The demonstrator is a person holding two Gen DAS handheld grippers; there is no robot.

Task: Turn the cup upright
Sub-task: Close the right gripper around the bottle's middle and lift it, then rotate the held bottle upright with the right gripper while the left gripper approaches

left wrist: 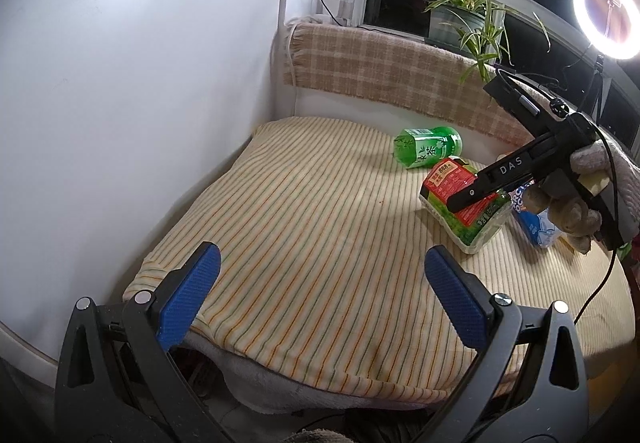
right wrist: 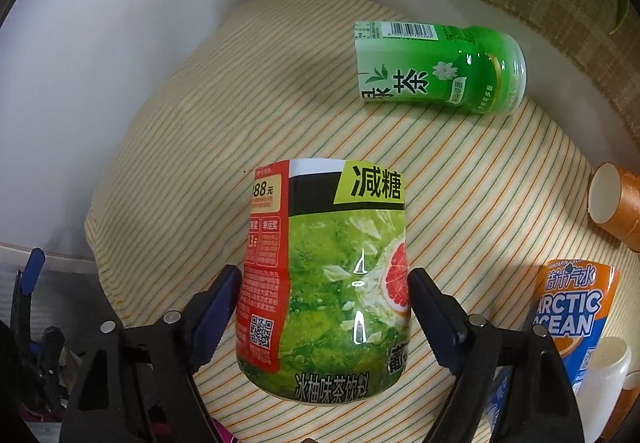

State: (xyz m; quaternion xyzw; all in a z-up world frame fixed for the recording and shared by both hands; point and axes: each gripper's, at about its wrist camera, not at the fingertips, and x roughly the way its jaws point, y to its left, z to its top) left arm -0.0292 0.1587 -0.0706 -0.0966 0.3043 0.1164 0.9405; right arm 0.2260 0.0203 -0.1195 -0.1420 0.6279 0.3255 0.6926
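The cup (right wrist: 332, 283) is a cut-off bottle with a green and red label. It lies tilted on the striped cloth (right wrist: 200, 123), open end away from the right wrist camera. My right gripper (right wrist: 324, 295) is shut on it, one pad against each side. In the left wrist view the same cup (left wrist: 466, 203) sits at the right with the right gripper's finger across it. My left gripper (left wrist: 320, 283) is open and empty, low over the cloth's near edge.
A second green cup (right wrist: 436, 69) lies on its side farther back. An orange paper cup (right wrist: 612, 203) and an Arctic Ocean cup (right wrist: 572, 319) are at the right. White wall (left wrist: 140, 83) on the left, plaid-covered ledge (left wrist: 380, 67) behind.
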